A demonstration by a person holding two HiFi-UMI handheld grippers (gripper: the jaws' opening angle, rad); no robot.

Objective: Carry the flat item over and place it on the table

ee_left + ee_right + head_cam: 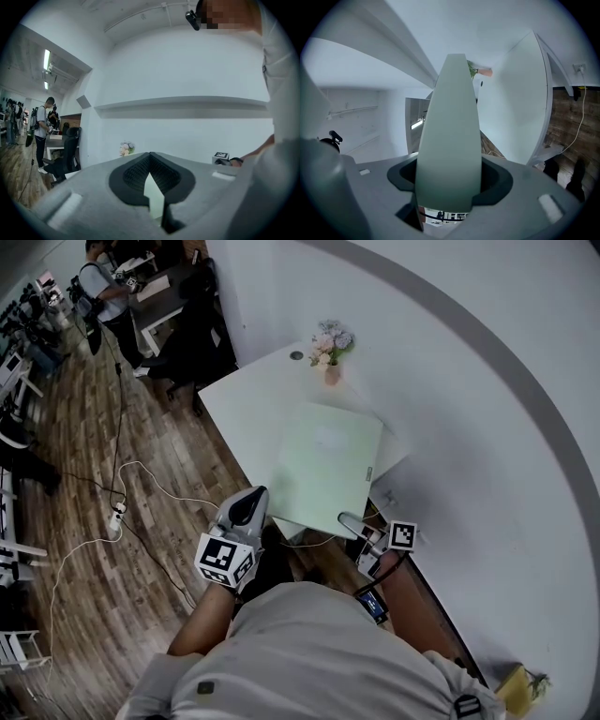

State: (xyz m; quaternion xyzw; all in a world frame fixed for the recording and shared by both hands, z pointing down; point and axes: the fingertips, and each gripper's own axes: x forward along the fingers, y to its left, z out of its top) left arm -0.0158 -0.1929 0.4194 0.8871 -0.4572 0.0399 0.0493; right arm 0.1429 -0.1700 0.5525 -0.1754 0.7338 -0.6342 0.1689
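Note:
A pale green flat board [323, 465] hangs level over the near end of the white table [244, 399]. My left gripper [255, 501] is shut on the board's near left corner. My right gripper [354, 521] is shut on its near right edge. In the left gripper view the board [153, 194] shows as a thin edge-on strip pinched between the jaws of the left gripper [151, 187]. In the right gripper view the board [449, 131] stands as a broad slab clamped in the right gripper [449, 192], with the table [515, 103] beyond it.
A small vase of flowers [330, 345] stands at the table's far end, against the curved white wall. White cables and a power strip [116, 517] lie on the wood floor at left. A dark office chair [192, 334] and a standing person [105, 292] are farther back.

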